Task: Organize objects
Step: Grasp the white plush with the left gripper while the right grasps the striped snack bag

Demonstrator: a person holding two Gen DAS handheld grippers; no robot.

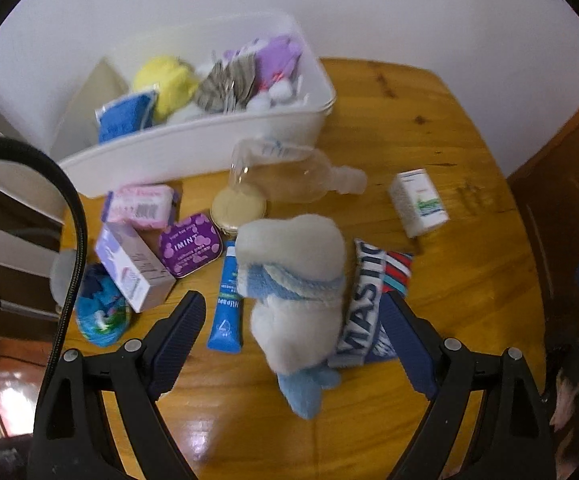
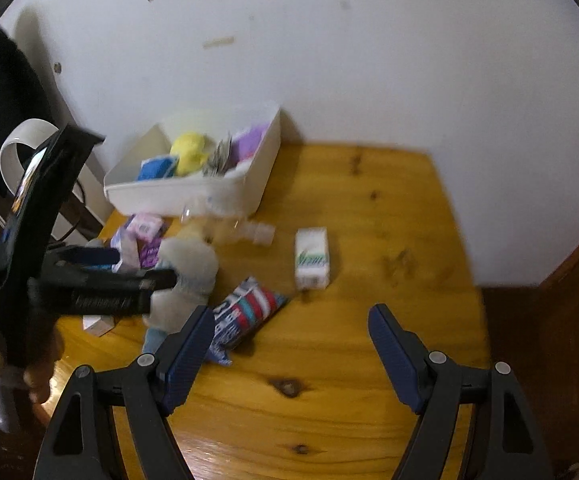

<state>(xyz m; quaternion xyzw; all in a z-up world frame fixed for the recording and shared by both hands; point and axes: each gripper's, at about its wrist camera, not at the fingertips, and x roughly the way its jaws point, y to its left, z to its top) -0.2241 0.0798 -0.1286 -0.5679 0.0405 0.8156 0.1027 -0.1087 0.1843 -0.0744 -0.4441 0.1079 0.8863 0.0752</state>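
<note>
Your wooden table [image 1: 449, 152] carries everything, and the white bin [image 1: 193, 152] sits at its far left corner against the wall, already holding a yellow plush [image 1: 167, 80], a blue sponge [image 1: 123, 118] and purple items. Your left claw [image 1: 293, 316] stands with its jaws spread wide on either side of the grey and blue plush toy [image 1: 293, 280], gripping nothing; whether the pads touch the toy cannot be told. Just right of the toy lies a striped packet [image 1: 373, 284], and to its left a blue tube [image 1: 227, 304]. A clear bottle [image 1: 289, 176] lies on its side before the bin. Your right claw [image 2: 291, 324] is also spread wide and empty over bare table, with a small white box [image 2: 311, 258] lying beyond it, well apart. A purple tin [image 1: 190, 245] rests near the tube.
</note>
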